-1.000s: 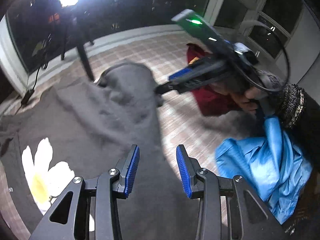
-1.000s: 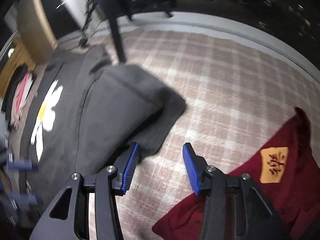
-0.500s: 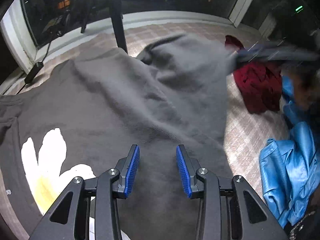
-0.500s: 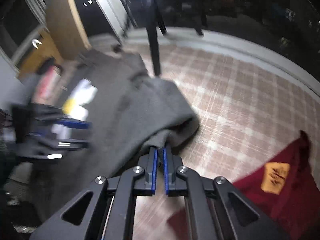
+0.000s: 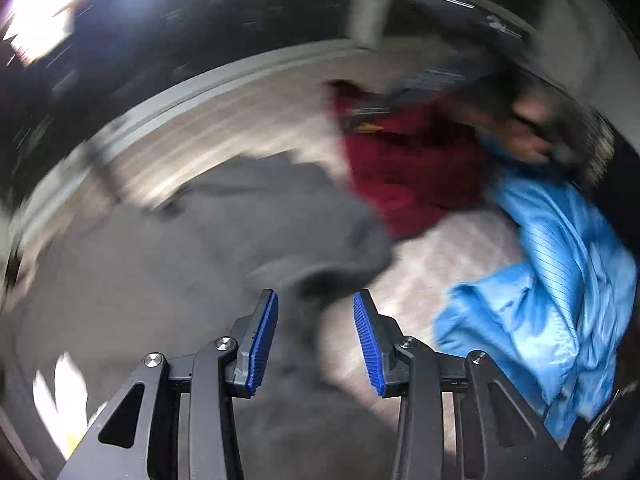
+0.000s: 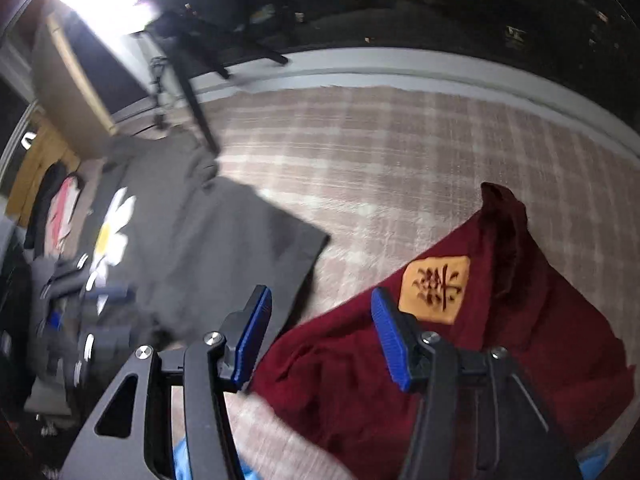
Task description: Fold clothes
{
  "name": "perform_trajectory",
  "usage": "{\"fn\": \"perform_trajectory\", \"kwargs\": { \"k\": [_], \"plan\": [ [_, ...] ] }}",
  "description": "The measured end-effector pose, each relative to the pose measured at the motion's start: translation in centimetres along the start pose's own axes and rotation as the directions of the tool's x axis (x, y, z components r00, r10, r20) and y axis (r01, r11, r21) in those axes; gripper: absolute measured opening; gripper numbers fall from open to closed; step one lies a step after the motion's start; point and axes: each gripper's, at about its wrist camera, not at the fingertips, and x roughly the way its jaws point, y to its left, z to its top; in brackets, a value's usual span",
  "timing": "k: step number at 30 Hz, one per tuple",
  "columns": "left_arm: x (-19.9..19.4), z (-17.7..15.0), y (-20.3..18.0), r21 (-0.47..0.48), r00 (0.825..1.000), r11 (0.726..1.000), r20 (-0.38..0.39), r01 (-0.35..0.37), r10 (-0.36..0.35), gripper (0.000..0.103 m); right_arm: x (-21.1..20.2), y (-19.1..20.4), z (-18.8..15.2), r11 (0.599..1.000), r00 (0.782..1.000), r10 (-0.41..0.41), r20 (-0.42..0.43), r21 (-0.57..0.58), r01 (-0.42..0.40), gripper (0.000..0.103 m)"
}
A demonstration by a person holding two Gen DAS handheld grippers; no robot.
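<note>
A grey sweatshirt (image 6: pixel 208 248) with a white daisy print (image 6: pixel 114 232) lies on the plaid rug (image 6: pixel 400 152), one side folded in over its body. My right gripper (image 6: pixel 320 320) is open and holds nothing, hovering over the edge of a dark red garment (image 6: pixel 500 300) with an orange patch (image 6: pixel 436 284). The left wrist view is motion-blurred. There my left gripper (image 5: pixel 316 332) is open above the sweatshirt's (image 5: pixel 240 240) right edge, with no cloth between its fingers. The left gripper (image 6: pixel 92 300) also shows as a blur over the sweatshirt's near side.
A crumpled blue garment (image 5: pixel 552 300) lies right of the sweatshirt, beside the red garment (image 5: pixel 408 168). A hand (image 5: pixel 528 132) holds the other gripper above them. A tripod leg (image 6: pixel 196 108) stands at the rug's far left. More clothes (image 6: pixel 60 208) are heaped beyond the sweatshirt.
My right gripper, shut on the grey sleeve half a second ago, has opened, let it go and pulled back over the red garment. My left gripper stayed open and swung right.
</note>
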Motion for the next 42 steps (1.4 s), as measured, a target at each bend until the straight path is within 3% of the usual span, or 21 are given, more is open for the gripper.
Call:
{"fn": "perform_trajectory", "kwargs": {
  "k": [2, 5, 9, 10, 11, 12, 13, 14, 19, 23, 26, 27, 29, 30, 34, 36, 37, 38, 40, 42],
  "plan": [
    [1.4, 1.0, -2.8, 0.107, 1.0, 0.994, -0.008, 0.015, -0.014, 0.04, 1.6, -0.9, 0.6, 1.0, 1.0, 0.021, 0.001, 0.016, -0.021, 0.052],
    [3.8, 1.4, -5.1, 0.23, 0.999, 0.973, -0.026, -0.022, 0.029, 0.042, 3.7, -1.0, 1.4, 1.0, 1.0, 0.007, -0.007, -0.016, -0.007, 0.051],
    [6.3, 1.7, -4.6, 0.222, 0.996, 0.973, -0.056, -0.058, 0.072, 0.038, 4.8, -0.3, 1.9, 0.996, 0.999, 0.024, 0.026, -0.082, -0.022, 0.05],
    [6.6, 1.7, -4.0, 0.196, 0.997, 0.98, -0.057, -0.046, 0.058, 0.034, 5.0, -0.2, 1.8, 0.995, 0.998, 0.058, 0.021, -0.08, -0.056, 0.034],
    [6.6, 1.8, -3.5, 0.166, 0.998, 0.986, -0.044, -0.025, 0.033, 0.021, 5.2, 0.0, 1.7, 0.994, 0.997, 0.074, 0.016, -0.086, -0.072, 0.005],
    [6.5, 2.0, -3.1, 0.137, 0.999, 0.991, -0.032, -0.009, 0.014, 0.013, 5.4, 0.3, 1.6, 0.993, 0.998, 0.066, 0.011, -0.1, -0.064, 0.003],
    [6.2, 2.4, -2.7, 0.107, 1.0, 0.994, -0.019, -0.003, 0.005, 0.011, 5.3, 0.4, 1.6, 0.993, 0.998, 0.063, 0.013, -0.105, -0.061, 0.003],
    [5.8, 2.8, -2.4, 0.076, 1.0, 0.997, 0.002, 0.006, -0.007, 0.003, 4.9, 0.4, 1.6, 0.993, 0.998, 0.066, 0.022, -0.102, -0.063, 0.003],
    [3.7, 4.6, -1.5, -0.048, 0.988, 0.995, 0.136, 0.083, -0.076, 0.003, -0.7, -3.0, 3.2, 0.995, 0.974, 0.084, 0.213, 0.026, -0.091, 0.003],
    [5.1, 3.6, -0.1, -0.116, 0.99, 0.987, 0.099, 0.108, -0.097, 0.003, 1.3, -3.5, 3.3, 0.999, 0.992, -0.033, 0.125, 0.023, 0.03, 0.003],
    [4.6, 3.2, 1.5, -0.175, 0.985, 0.974, 0.121, 0.141, -0.12, 0.003, 1.8, -4.4, 3.0, 0.997, 0.993, 0.028, 0.116, 0.069, -0.036, 0.004],
    [4.5, 3.3, 1.5, -0.18, 0.985, 0.974, 0.126, 0.138, -0.116, 0.003, 1.7, -4.7, 3.0, 0.994, 0.992, 0.05, 0.114, 0.087, -0.06, 0.007],
    [4.2, 3.4, 0.9, -0.172, 0.986, 0.977, 0.131, 0.129, -0.107, 0.003, 1.9, -5.2, 2.9, 0.988, 0.994, 0.079, 0.081, 0.127, -0.089, 0.031],
    [3.9, 3.2, 0.9, -0.172, 0.986, 0.977, 0.136, 0.123, -0.1, 0.003, 2.1, -5.2, 2.8, 0.989, 0.995, 0.073, 0.063, 0.128, -0.08, 0.036],
    [3.4, 3.0, 1.1, -0.181, 0.984, 0.976, 0.15, 0.12, -0.093, 0.003, 3.7, -4.4, 2.6, 0.987, 0.996, 0.093, 0.001, 0.131, -0.092, 0.039],
    [3.8, 3.1, 1.1, -0.182, 0.985, 0.977, 0.148, 0.11, -0.083, 0.003, 4.5, -4.1, 2.5, 0.982, 0.993, 0.119, -0.012, 0.152, -0.116, 0.032],
    [3.7, 3.0, 1.2, -0.188, 0.986, 0.977, 0.149, 0.103, -0.075, 0.003, 4.2, -3.8, 2.5, 0.978, 0.992, 0.122, 0.007, 0.167, -0.122, 0.007],
    [3.4, 2.8, 1.2, -0.195, 0.986, 0.976, 0.152, 0.094, -0.065, 0.003, 3.8, -3.6, 2.5, 0.975, 0.992, 0.126, 0.026, 0.181, -0.128, 0.002],
    [2.2, 2.1, 1.6, -0.217, 0.985, 0.974, 0.171, 0.072, -0.035, 0.003, 3.2, -3.1, 2.4, 0.968, 0.989, 0.131, 0.064, 0.208, -0.142, 0.002],
    [0.6, 1.0, 2.3, -0.255, 0.98, 0.965, 0.197, 0.062, -0.011, 0.003, 2.1, -0.3, 2.6, 0.977, 0.986, 0.122, 0.11, 0.164, -0.139, 0.002]
  ]
}}
